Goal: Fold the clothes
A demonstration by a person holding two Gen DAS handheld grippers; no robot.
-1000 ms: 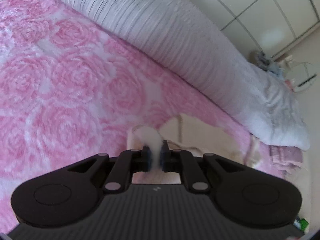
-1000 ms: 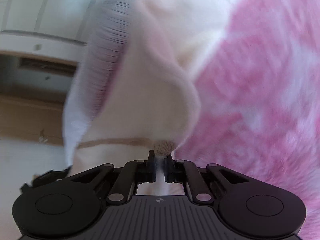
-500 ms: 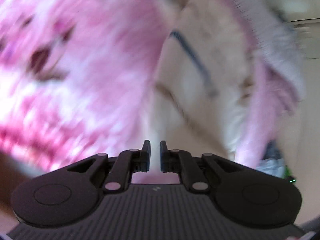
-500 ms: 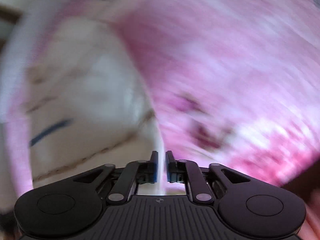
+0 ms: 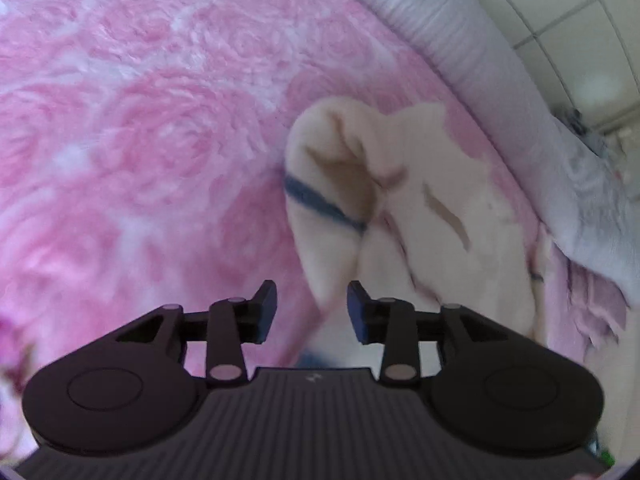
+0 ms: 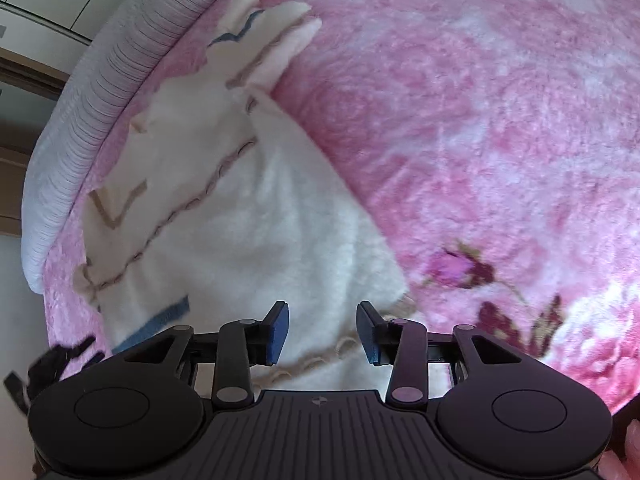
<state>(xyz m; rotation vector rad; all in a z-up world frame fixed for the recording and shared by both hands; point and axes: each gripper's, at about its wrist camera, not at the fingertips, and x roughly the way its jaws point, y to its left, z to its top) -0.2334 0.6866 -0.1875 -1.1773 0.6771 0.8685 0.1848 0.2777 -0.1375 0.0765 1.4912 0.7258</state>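
Note:
A cream fleece garment (image 5: 420,208) with brown stitching and a blue stripe lies crumpled on the pink rose-patterned blanket (image 5: 140,140). My left gripper (image 5: 312,306) hangs over its near edge, jaws opening, pads apart and not pressing the cloth. In the right wrist view the same garment (image 6: 224,216) spreads out flat toward the left. My right gripper (image 6: 322,328) is above its hemmed near corner, jaws opening, with the cloth lying below the gap and free of the pads.
A grey-white striped duvet (image 5: 500,92) is rolled along the far side of the bed, also seen as the striped duvet (image 6: 92,92) at the left. White cupboard doors (image 5: 580,20) stand behind it. The pink blanket (image 6: 480,120) stretches wide to the right.
Both grippers were shut on folds of the cream garment a second ago. They swung across the bed, and both jaws now stand apart with the garment lying on the blanket.

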